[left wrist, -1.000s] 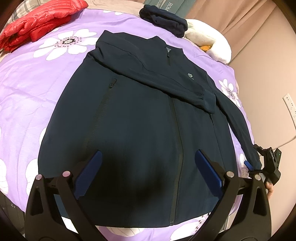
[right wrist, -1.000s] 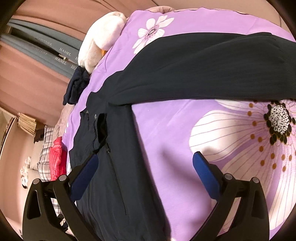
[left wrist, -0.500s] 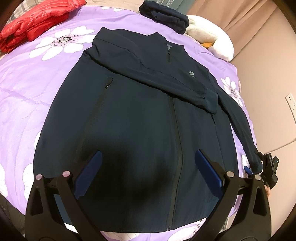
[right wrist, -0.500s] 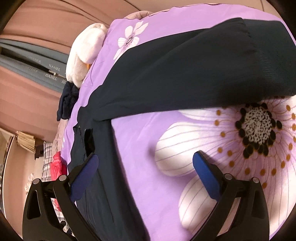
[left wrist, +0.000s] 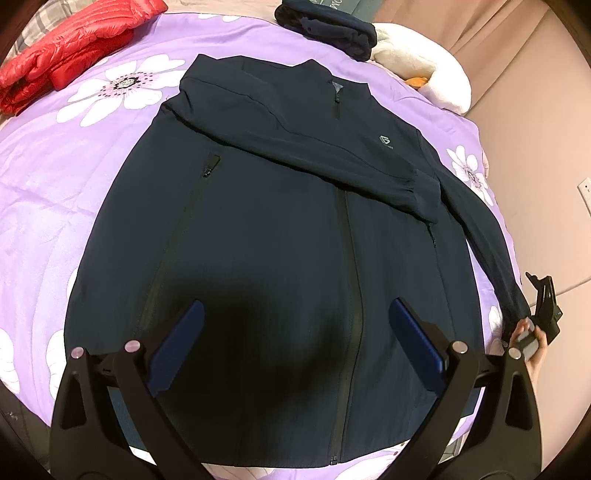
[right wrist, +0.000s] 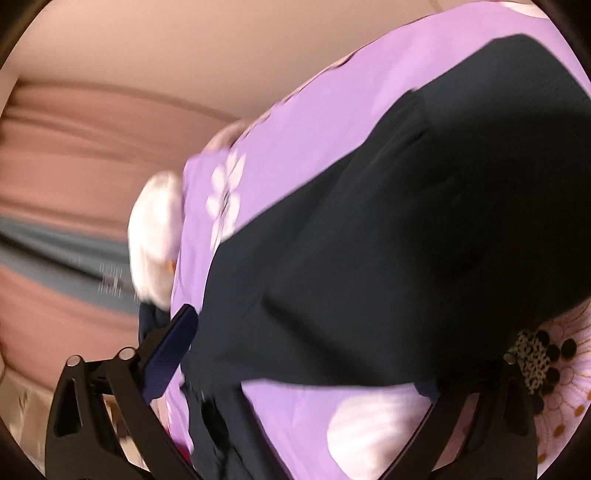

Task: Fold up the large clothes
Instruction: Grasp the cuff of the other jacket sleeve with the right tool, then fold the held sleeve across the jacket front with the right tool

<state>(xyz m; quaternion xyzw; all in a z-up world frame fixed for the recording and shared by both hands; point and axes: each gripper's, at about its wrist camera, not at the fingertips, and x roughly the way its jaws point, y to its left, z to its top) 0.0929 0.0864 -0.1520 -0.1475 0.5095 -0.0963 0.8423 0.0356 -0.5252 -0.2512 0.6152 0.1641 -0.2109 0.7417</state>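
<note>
Item: one dark navy zip jacket (left wrist: 266, 236), laid front-up and zipped on a bed under a purple floral bedspread (left wrist: 48, 192), collar toward the far side. Condition of fold: begun, little more. One sleeve (left wrist: 314, 147) already lies folded diagonally across the chest, cuff resting near the opposite side seam. The other sleeve (left wrist: 480, 221) is still stretched out along the jacket's edge toward the near corner of the bed; body and hem remain flat and unfolded, so, by my reckoning, the second sleeve and every body fold are left to do. Left tool (left wrist: 295, 354): hovering over the lower front of the jacket, angled steeply down, jaws spread wide, nothing between them, not touching the cloth as far as I can see. Right tool (right wrist: 295, 369): low at the cuff end of the outstretched sleeve (right wrist: 406, 258), tilted, its view blurred; jaws wide but just now closing a little, the sleeve cloth lying between them, no pinch yet evident. The person's hand (left wrist: 532, 341) on that tool shows at the bed's edge. Adjacent, not in play: red puffer jacket (left wrist: 74, 48), a folded dark garment (left wrist: 332, 29), a white plush toy (left wrist: 424, 70).
</note>
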